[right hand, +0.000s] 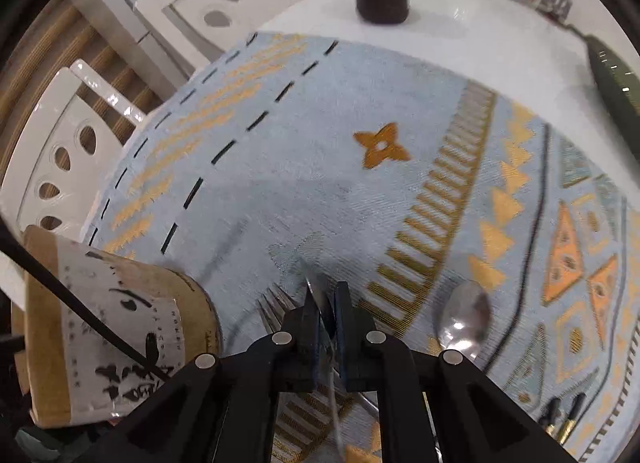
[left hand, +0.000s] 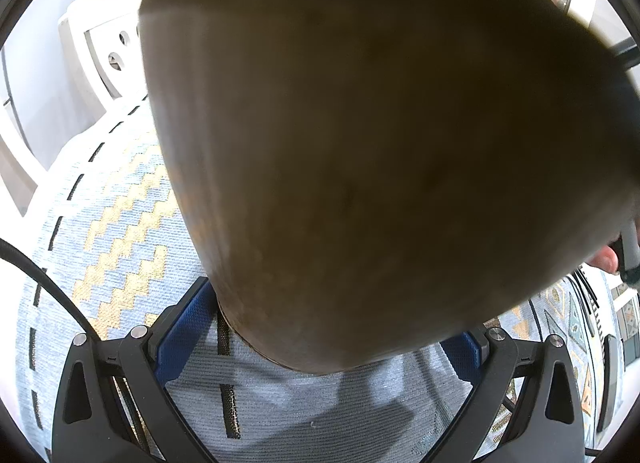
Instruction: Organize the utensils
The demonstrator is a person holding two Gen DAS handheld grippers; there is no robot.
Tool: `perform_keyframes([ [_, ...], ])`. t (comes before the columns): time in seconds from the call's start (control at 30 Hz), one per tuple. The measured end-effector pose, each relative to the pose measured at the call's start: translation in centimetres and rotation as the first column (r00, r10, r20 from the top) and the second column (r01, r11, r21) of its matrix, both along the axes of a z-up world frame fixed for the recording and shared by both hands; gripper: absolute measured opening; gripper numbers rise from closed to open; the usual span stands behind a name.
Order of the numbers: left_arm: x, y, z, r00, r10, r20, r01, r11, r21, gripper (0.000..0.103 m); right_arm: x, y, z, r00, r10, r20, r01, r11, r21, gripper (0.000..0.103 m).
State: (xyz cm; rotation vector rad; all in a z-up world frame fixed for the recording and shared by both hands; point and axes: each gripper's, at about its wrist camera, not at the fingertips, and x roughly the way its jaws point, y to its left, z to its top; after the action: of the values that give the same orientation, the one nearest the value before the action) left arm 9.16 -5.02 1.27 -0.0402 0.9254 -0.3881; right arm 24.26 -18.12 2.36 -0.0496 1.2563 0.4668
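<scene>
The right claw (right hand: 327, 303) grips a knife (right hand: 316, 295) for transfer; our left claw (left hand: 320, 347) clamps the holder cup (left hand: 360, 143) wide, steadying it near the surface's (right hand: 460, 35) edge.

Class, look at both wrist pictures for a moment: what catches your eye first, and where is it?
In the left wrist view a big brown cup fills the frame, gripped at its sides by the left gripper. In the right wrist view the right gripper is shut on a thin knife above the patterned blue cloth, with a spoon lying to its right.
</scene>
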Motion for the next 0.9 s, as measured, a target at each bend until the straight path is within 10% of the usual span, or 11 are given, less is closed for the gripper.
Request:
perform_keyframes([
  [0.2,0.0,-0.1,0.1,1.0,0.0,0.0,0.0,1.0,-0.006,0.102,-3.8,-4.5,5.3,0.98,-0.139,0.143,0.127,0.988,0.09,0.004],
  [0.53,0.1,1.1,0.0,1.0,0.001,0.0,-0.001,1.0,-0.013,0.102,-11.8,-11.3,14.2,0.858,-0.41,0.31,0.355,0.909,0.22,0.004],
  [0.9,0.2,1.3,0.0,1.0,0.002,0.0,-0.002,1.0,-0.016,0.102,-18.0,-9.1,26.9,0.734,-0.424,0.531,0.24,0.893,0.382,0.004],
])
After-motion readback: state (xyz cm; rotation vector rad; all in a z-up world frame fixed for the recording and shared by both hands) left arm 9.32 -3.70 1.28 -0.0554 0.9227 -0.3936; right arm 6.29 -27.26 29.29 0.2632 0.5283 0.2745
